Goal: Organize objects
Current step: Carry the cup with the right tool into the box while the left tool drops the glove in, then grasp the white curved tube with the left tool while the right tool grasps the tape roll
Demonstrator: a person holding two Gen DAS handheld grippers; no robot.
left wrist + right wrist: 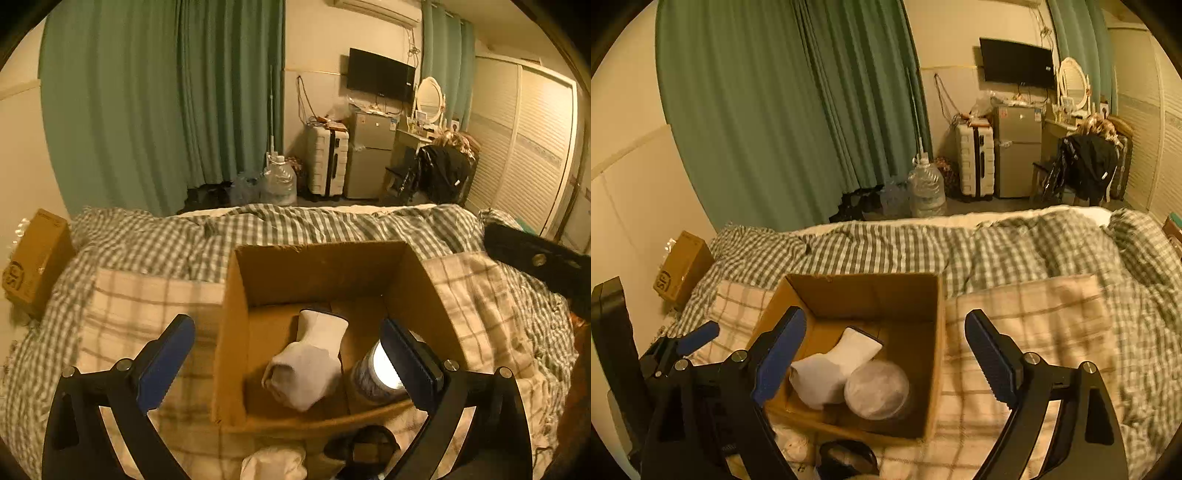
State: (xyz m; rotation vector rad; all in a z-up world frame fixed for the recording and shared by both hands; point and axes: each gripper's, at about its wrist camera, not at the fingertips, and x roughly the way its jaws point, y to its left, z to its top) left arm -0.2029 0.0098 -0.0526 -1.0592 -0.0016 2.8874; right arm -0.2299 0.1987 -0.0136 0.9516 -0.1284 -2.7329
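An open cardboard box [236, 332] [934, 354] sits on a plaid cloth on the bed. Inside lie a folded white sock [310, 362] [834, 365] and a round container with a pale lid [376, 380] [877, 389]. My left gripper [291, 362] is open and empty over the box's near side, its right finger just inside the box by the container. My right gripper [886, 365] is open and empty above the box's right half. A white crumpled item [275, 463] and a dark round object [364, 448] [846, 458] lie in front of the box.
A second cardboard box [35, 266] [683, 271] stands at the bed's left edge. The checked duvet [295, 225] covers the far bed. The right gripper's body [543, 262] shows at the right in the left wrist view. Water jugs, a suitcase and a fridge stand beyond.
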